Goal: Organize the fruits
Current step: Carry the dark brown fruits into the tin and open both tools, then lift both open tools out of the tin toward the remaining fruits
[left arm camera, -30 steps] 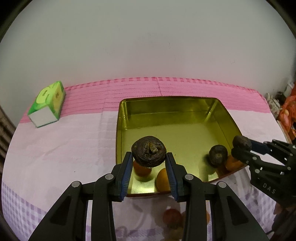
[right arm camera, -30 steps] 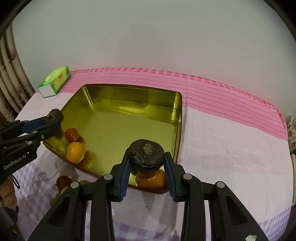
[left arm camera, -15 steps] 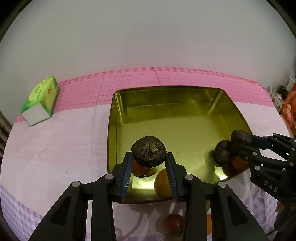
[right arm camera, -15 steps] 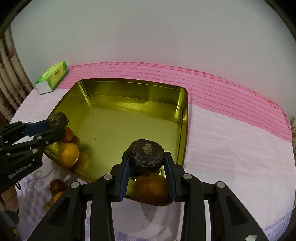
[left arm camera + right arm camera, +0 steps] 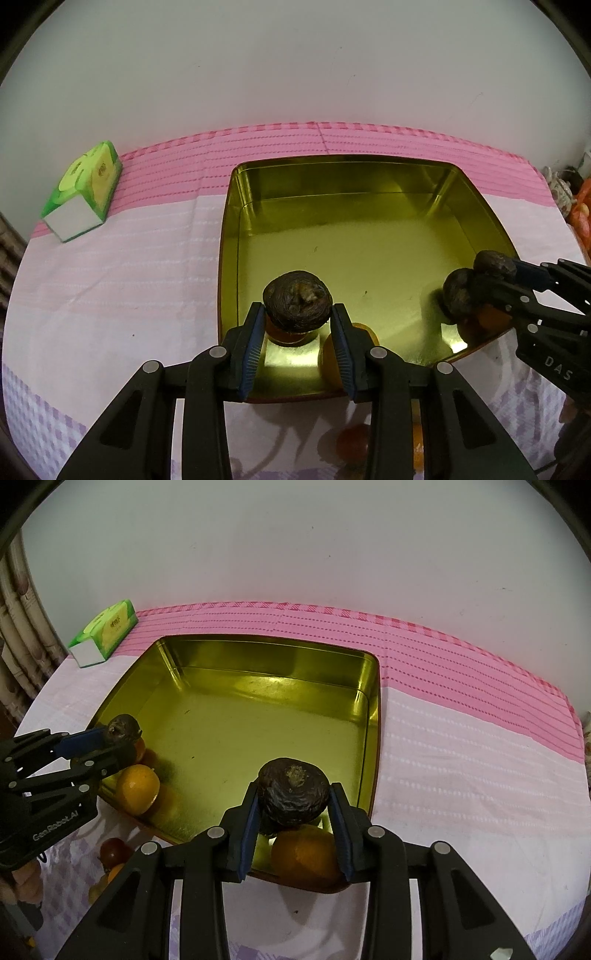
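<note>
Two dark wrinkled fruits, each held over the near part of the gold tin [image 5: 461, 206]. The left dark fruit [image 5: 297, 305] sits clamped between the blue pads of the left gripper [image 5: 297, 334], whose jaws stand narrowly apart, only as wide as the fruit. It hangs above the tin's near left corner, over a small reddish fruit [image 5: 284, 334] and beside an orange [image 5: 137, 789] on the floor. The right dark fruit [image 5: 293, 792] is gripped likewise by the right gripper [image 5: 294, 821], above the near right corner, where a second orange [image 5: 304, 856] rests against the wall. More small fruits [image 5: 112, 851] lie on the pink tablecloth [image 5: 461, 738] in front of the tin; a green tissue box [image 5: 83, 195] stands well apart at the far left.

The step in hand appears to be setting both fruits down inside. Judged best practice: shift each fruit toward bare floor rather than onto the fruit beneath, lower until it touches, then part the jaws slowly so the round fruit does not roll; keep the two grippers from crossing
</note>
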Motion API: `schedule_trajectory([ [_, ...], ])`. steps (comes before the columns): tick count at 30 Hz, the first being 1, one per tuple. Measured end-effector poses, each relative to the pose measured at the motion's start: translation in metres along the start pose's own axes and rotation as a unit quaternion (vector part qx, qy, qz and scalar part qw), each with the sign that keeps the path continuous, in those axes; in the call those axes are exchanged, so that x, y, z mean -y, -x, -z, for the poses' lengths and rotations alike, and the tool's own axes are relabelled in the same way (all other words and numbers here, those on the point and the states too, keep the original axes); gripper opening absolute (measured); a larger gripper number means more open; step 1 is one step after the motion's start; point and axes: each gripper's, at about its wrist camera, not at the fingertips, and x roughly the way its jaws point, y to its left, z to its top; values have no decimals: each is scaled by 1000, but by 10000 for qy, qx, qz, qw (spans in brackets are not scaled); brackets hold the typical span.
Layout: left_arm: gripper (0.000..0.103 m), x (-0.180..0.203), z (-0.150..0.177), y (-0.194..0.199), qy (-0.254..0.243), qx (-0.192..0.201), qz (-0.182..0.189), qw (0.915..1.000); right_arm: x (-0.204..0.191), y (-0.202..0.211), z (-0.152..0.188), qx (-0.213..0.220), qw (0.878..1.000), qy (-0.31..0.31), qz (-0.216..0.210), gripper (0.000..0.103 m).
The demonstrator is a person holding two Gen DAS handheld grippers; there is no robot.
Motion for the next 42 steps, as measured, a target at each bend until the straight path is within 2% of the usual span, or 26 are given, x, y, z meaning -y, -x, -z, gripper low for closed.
schedule_trajectory([
  [13, 40, 2, 11, 26, -2, 129, 20, 9999, -10, 33, 9, 246, 9997, 32, -42, 36],
  [19, 41, 3, 34, 51, -6, 245, -64, 9997, -26, 54, 37, 295, 9992, 72, -261, 36],
  [24, 41, 0, 56, 68, 93, 282, -55, 9995, -41, 54, 60, 176, 9989, 141, -422, 36],
  [32, 41, -16, 90, 62, 315, 72, -196, 9993, -63, 47, 81, 15, 9981, 249, -558, 36],
  [42, 41, -31, 104, 53, 430, -43, -246, 9988, -82, 40, 86, -112, 9974, 363, -617, 36],
])
